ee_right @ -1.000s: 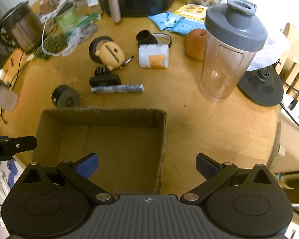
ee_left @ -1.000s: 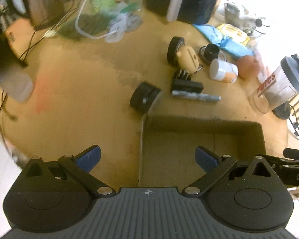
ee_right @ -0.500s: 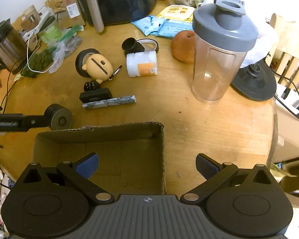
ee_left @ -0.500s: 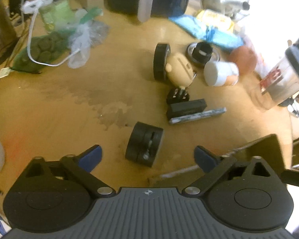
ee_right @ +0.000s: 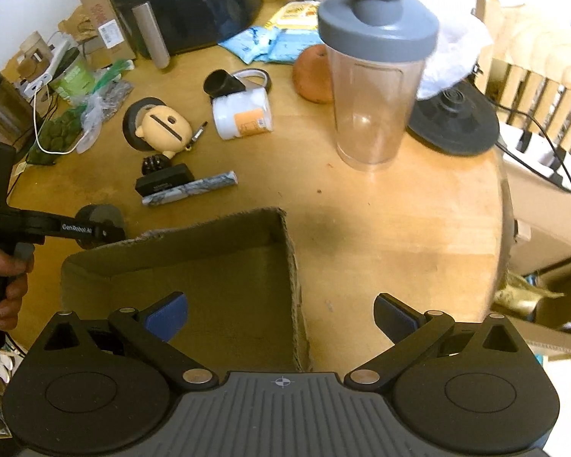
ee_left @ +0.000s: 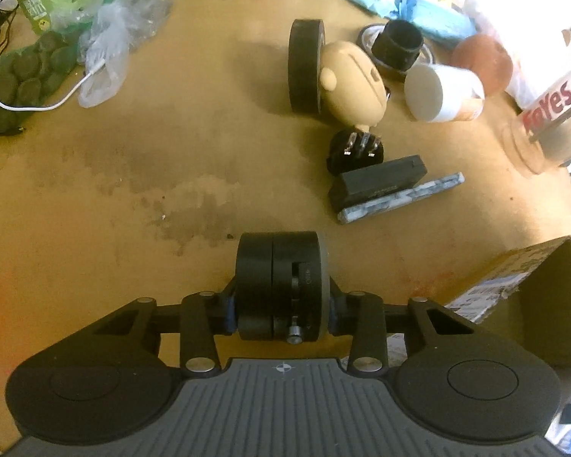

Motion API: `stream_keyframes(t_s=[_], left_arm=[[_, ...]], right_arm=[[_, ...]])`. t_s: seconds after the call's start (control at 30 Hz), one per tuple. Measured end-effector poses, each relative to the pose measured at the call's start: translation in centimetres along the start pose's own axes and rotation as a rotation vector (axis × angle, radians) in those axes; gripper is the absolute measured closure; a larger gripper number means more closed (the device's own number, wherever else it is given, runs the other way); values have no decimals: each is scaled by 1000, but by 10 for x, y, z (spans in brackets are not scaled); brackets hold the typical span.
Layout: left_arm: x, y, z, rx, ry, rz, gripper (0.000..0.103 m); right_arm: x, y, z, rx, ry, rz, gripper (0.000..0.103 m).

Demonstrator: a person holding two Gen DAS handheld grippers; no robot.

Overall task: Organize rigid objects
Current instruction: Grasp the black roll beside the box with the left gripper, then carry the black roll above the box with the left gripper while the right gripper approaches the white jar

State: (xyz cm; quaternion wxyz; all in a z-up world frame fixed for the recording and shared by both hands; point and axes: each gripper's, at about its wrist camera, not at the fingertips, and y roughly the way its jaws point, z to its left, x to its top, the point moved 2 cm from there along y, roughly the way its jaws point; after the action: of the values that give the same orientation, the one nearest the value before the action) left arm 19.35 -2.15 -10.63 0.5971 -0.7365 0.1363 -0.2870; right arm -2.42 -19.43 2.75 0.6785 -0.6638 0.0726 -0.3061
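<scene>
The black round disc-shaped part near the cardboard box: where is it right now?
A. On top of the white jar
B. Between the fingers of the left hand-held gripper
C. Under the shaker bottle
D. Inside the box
B: the black round part sits clamped between the closed-in fingers of the left hand-held gripper, outside the cardboard box.

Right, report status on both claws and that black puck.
Left claw just closed onto black puck, puck on table. Right claw open, empty, over cardboard box. Nothing blocking the box.
</scene>
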Motion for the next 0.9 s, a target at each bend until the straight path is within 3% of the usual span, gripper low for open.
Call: stream_keyframes(t_s=[0.3,0.47,0.57,0.9], left_arm=[[-4,-43,5,-21,-40,-104,63],[0,-72,4,-20,-86,-171,63],[-4,-90,1,-73,-103,-209,63],[-23,-126,-32,-133,-143,-263,63]], right_arm=[[5,-3,-8,13,-5,-3,0],[17,-4,-3,70,-53,-21,0],[25,-4,2,109,-93,-26,0],[40,-10,7,209,-227,-72,0]])
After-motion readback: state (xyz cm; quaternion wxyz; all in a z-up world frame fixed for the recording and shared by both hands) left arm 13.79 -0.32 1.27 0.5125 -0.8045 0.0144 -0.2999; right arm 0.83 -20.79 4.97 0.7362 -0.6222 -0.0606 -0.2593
